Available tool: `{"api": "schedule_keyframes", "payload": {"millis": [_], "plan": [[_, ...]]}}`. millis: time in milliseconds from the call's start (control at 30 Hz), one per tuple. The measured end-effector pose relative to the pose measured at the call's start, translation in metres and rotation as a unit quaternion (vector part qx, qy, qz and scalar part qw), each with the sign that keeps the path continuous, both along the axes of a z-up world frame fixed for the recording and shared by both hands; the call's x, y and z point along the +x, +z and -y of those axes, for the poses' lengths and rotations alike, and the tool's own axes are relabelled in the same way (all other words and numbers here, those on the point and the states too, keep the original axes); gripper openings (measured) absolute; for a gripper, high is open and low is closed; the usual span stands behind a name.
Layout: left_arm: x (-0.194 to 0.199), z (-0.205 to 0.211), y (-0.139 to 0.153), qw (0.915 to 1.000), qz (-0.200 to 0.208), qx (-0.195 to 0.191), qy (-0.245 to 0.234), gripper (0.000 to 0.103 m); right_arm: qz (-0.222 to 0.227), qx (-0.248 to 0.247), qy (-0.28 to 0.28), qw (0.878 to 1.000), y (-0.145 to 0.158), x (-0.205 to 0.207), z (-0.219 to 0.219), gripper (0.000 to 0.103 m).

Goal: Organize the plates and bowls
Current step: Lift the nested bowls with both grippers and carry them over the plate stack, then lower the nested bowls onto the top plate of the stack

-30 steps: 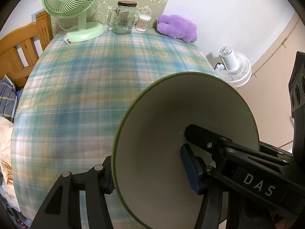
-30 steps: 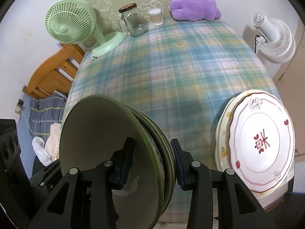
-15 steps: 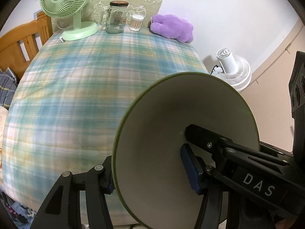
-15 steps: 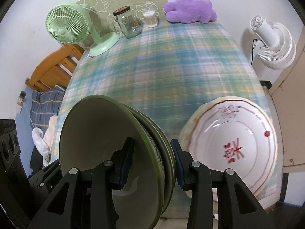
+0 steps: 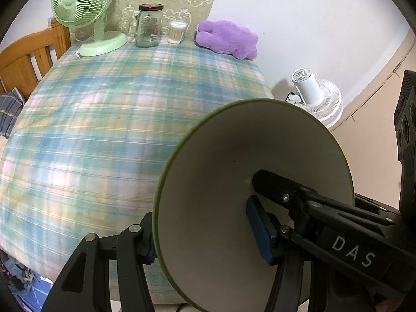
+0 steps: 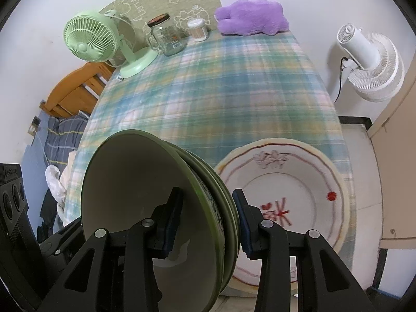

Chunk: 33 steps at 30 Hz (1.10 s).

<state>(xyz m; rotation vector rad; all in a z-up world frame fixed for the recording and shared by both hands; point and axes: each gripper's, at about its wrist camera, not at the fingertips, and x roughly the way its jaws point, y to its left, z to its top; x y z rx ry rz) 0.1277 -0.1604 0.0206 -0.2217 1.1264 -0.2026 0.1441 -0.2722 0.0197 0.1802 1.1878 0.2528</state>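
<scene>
A stack of glossy green bowls [image 6: 156,208] is pinched by the right gripper [image 6: 205,223] and the left gripper [image 5: 205,231]. A scalloped, red-patterned ceramic plate [image 6: 299,189] is seen at four o'clock on the soft plaid tablecloth [image 6: 221,91].

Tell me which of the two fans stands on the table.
The mint-green fan, at the table's far corner beside the glass jar. The white fan stands off the table, beyond its other side.
</scene>
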Motion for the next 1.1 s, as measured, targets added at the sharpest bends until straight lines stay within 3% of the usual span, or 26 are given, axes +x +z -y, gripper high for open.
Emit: {"api": "schedule_keyframes", "payload": {"millis": [667,1100], "plan": [[0.016,0.075,-0.032,0.9993,-0.023,-0.024,-0.015,0.059,-0.018,-0.023,-0.017,0.999,-0.019,0.011,0.078,0.043],[0.028,0.087,-0.05,0.9984,-0.047,-0.027,-0.014,0.058,-0.045,-0.036,-0.018,0.998,-0.038,0.024,0.09,0.043]]}}
